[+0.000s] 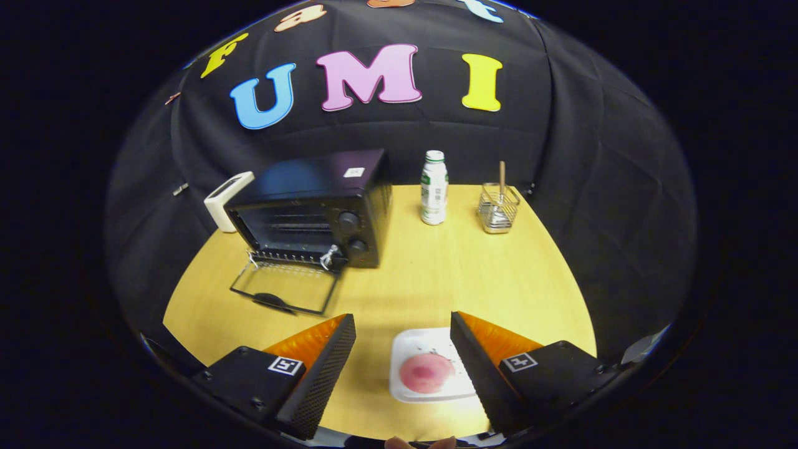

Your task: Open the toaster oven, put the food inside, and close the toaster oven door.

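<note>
Right finger [480, 362] covers the right edge of the white plate [411, 349] lying between the fingers of the gripper [404, 325], wide apart. Beyond the fingers, the toaster oven [324, 199] hides the lower part of a white device [225, 198] behind it; its interior is too dark to make out. Label on the bottle [434, 187] is too small to tell

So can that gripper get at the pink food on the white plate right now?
Probably yes: the gripper is open, the pink food lies on its white plate between the fingers, and nothing covers it.
</note>
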